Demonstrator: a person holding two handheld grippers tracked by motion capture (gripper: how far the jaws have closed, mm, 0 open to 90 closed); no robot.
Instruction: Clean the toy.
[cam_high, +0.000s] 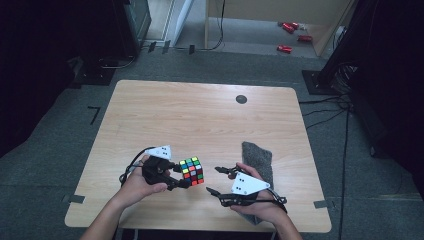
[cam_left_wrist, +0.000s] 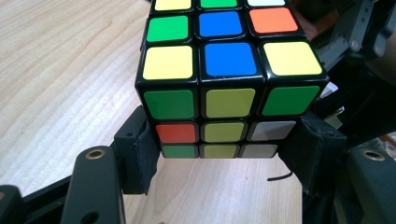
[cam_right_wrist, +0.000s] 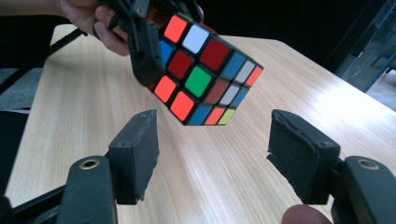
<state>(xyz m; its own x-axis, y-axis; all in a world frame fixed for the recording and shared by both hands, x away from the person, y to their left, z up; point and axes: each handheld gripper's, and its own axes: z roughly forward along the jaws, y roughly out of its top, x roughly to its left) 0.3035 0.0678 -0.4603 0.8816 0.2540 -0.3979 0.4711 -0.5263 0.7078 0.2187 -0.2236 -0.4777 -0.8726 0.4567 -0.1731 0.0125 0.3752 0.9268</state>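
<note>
Cube (cam_high: 192, 171) clamped in left hand-held gripper (cam_high: 176, 176), lifted off tabletop (cam_high: 200, 115) near front edge. Right hand-held gripper (cam_high: 218, 180) just beside, jaws apart, nothing between (cube well short of pads). Wide bare wood beyond. Grey cloth (cam_high: 258, 157) lay under right hand; dark disc (cam_high: 241, 99) far back.

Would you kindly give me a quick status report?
Left gripper shut on cube, lifted off table. Right gripper open, facing it. Nothing between.
</note>
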